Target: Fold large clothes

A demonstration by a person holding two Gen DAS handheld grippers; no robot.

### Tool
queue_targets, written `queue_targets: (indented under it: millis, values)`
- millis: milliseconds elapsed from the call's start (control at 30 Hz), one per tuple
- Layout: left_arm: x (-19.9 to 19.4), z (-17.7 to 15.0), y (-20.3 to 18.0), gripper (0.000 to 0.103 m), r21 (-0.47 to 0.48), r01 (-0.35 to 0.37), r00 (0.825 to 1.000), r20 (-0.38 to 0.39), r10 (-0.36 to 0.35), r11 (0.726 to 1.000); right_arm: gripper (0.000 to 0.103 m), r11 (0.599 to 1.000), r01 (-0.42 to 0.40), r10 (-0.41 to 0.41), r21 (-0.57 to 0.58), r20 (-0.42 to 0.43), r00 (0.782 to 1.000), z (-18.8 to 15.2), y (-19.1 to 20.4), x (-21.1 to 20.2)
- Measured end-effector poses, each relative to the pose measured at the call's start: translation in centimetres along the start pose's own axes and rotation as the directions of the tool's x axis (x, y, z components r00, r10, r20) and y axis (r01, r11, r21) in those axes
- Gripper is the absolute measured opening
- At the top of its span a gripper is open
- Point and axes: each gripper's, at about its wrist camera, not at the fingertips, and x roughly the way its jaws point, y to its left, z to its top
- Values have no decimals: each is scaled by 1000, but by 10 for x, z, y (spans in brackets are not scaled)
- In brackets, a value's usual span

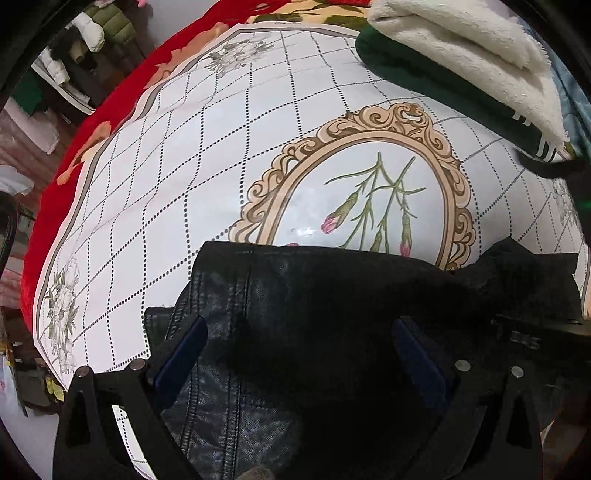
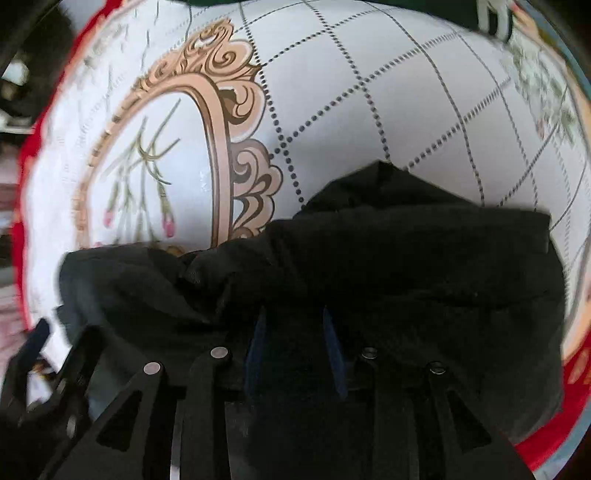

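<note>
A black leather-like jacket (image 1: 314, 295) lies on the white patterned cloth (image 1: 184, 166) at the near edge, partly folded. My left gripper (image 1: 299, 332) hovers over it with its blue-padded fingers (image 1: 184, 350) wide apart and nothing between them. In the right wrist view the same black jacket (image 2: 406, 258) fills the lower half. My right gripper (image 2: 295, 325) has its blue fingers (image 2: 334, 350) close together with black fabric between them. The right view is blurred by motion.
A stack of folded clothes, cream fleece (image 1: 461, 48) on a dark green garment (image 1: 424, 81), sits at the far right. A red floral blanket (image 1: 55, 192) borders the white cloth. Hanging coats (image 1: 92, 33) stand at the far left.
</note>
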Motion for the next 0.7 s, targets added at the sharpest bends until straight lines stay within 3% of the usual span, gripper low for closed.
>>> queue_targets:
  millis: [100,200,267,300,333,400,533,600,633,700]
  values:
    - [-5,-4,0,103,-9,4,1000,-11,-4,1000,35,1000,20,-20,13,-7,1000,2,4,1]
    - [-16,-7,-7,103,-17,40,999,-8,-40,999,35,981,-164,160,106,41,986,-8,-26,-15]
    - [-22,-9,-14,103,-17,73,997,-6,-73,997,44,912,-362,340,194,138,930,-36,-67,-40]
    - [-23,-11,-21,103,-16,103,995,-12,-103,995,59,880,-412,375,237,188,908,-53,-86,-51]
    - [-23,-12,-25,103,-14,114,993,-18,-114,993,64,854,-444,388,273,236,891,-70,-105,-59]
    - [-16,-15,-40,103,1,138,989,-44,-138,990,64,794,-482,376,370,322,869,-117,-151,-73]
    - [3,-17,-60,103,38,123,990,-80,-119,992,64,730,-412,269,545,324,907,-192,-218,-49]
    - [14,-18,-65,103,29,126,987,-105,-122,992,64,687,-424,287,589,317,904,-209,-240,-27]
    - [16,-18,-65,103,24,130,986,-107,-127,991,64,662,-450,309,600,329,892,-215,-249,-18]
    - [19,-17,-63,103,16,145,983,-115,-142,989,64,584,-582,397,567,425,813,-218,-259,3]
